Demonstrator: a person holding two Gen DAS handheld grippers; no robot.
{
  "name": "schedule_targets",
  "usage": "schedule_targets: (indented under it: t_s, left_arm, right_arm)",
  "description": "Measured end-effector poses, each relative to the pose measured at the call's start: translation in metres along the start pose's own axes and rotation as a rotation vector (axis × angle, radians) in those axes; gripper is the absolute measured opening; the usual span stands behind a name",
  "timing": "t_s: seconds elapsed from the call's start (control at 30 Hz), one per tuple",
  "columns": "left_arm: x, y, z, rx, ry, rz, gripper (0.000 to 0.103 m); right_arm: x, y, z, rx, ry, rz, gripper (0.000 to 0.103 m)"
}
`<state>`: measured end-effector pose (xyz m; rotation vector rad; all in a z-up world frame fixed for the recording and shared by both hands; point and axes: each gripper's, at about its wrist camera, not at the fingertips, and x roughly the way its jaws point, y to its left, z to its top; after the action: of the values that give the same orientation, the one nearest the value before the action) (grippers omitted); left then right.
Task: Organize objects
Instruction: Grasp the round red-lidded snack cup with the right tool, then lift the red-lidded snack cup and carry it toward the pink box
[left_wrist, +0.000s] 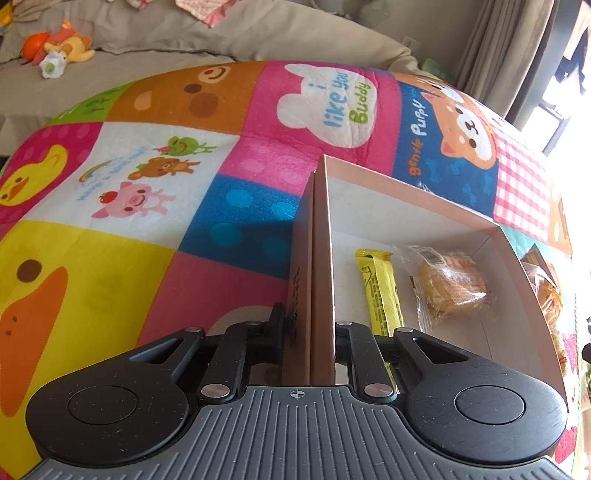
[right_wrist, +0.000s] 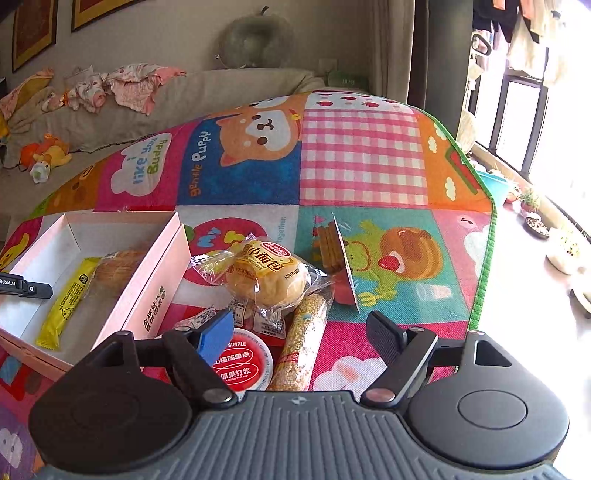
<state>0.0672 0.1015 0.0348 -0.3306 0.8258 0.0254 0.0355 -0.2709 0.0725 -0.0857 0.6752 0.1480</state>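
Pink box (left_wrist: 321, 236) wall clamped in left gripper (left_wrist: 309, 332); right gripper (right_wrist: 301, 332) released above snacks (right_wrist: 266, 273)

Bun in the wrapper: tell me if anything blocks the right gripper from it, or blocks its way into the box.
Nothing visible does. The open right gripper faces the bun over a red-lidded cup and a grain bar. The box beside it is open-topped.

box (right_wrist: 153, 291) far half bare | snack pile (right_wrist: 266, 280) crowds right wall | checked mat (right_wrist: 362, 162) beyond open
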Motion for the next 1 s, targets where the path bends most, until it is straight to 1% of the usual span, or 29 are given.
schedule_targets:
  t_s: [0.07, 0.13, 0.2, 0.33, 0.6, 0.77, 0.9, 1.0]
  left_arm:
    - [-0.001, -0.002, -0.001, 0.017, -0.018, 0.01, 0.016]
    - [-0.005, -0.005, -0.003, 0.043, -0.069, 0.013, 0.015]
    - [-0.008, -0.006, -0.004, 0.058, -0.101, 0.009, 0.015]
    - [-0.007, -0.005, -0.003, 0.062, -0.1, 0.004, 0.015]
    - [-0.007, -0.007, -0.004, 0.07, -0.101, 0.017, 0.014]
    - [-0.007, -0.008, -0.005, 0.073, -0.104, 0.019, 0.014]
    - [-0.007, -0.007, -0.005, 0.072, -0.104, 0.019, 0.014]
    - [-0.007, -0.007, -0.005, 0.068, -0.102, 0.016, 0.014]
  right_arm:
    - [0.003, -0.001, -0.003, 0.001, 0.004, -0.003, 0.081]
    - [0.007, -0.003, -0.007, 0.01, 0.014, -0.001, 0.081]
    - [0.011, -0.004, -0.01, 0.019, 0.022, -0.003, 0.081]
    - [0.014, -0.004, -0.016, 0.025, 0.034, 0.0, 0.081]
    - [0.017, -0.007, -0.02, 0.03, 0.047, 0.01, 0.081]
    - [0.019, 0.007, -0.027, -0.034, 0.073, 0.066, 0.081]
    - [0.022, 0.023, -0.031, -0.089, 0.106, 0.135, 0.082]
    - [0.025, 0.029, -0.031, -0.114, 0.11, 0.119, 0.083]
